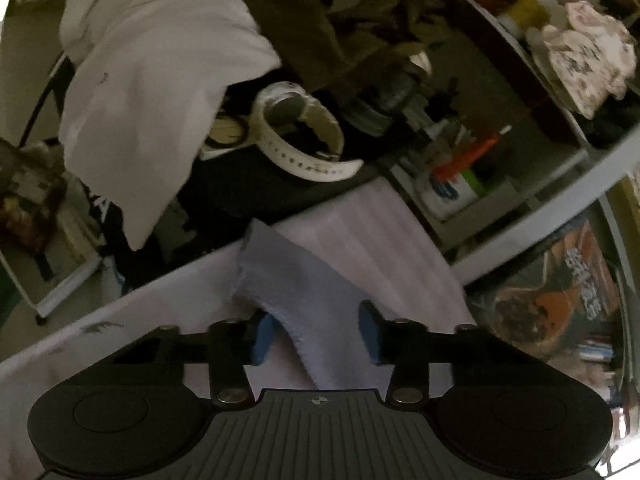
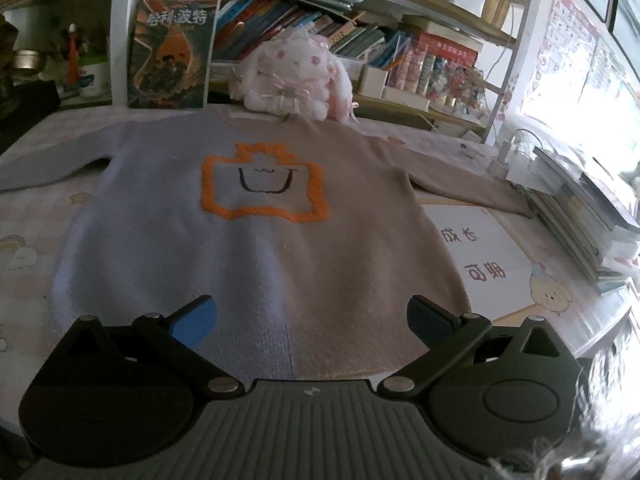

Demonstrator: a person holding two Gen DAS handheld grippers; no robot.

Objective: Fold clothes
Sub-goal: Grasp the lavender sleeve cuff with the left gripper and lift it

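Book (image 2: pixel 170 50) titled "哈利·波特" behind sweater (image 2: pixel 256 248)

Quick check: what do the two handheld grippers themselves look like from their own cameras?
Both look alike: left gripper and right gripper have black linkage arms with silver rivets, blue pads on the jaws, round black side housings, and a ribbed grey centre plate bearing a small crosshair mark.

Left hand-held gripper (image 1: pixel 318 338) half-closed, right (image 2: pixel 314 322) wide.

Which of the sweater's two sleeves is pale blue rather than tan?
The sleeve stretching toward the left edge of the right wrist view is pale blue; the other sleeve, reaching right toward the stacked books, is tan.
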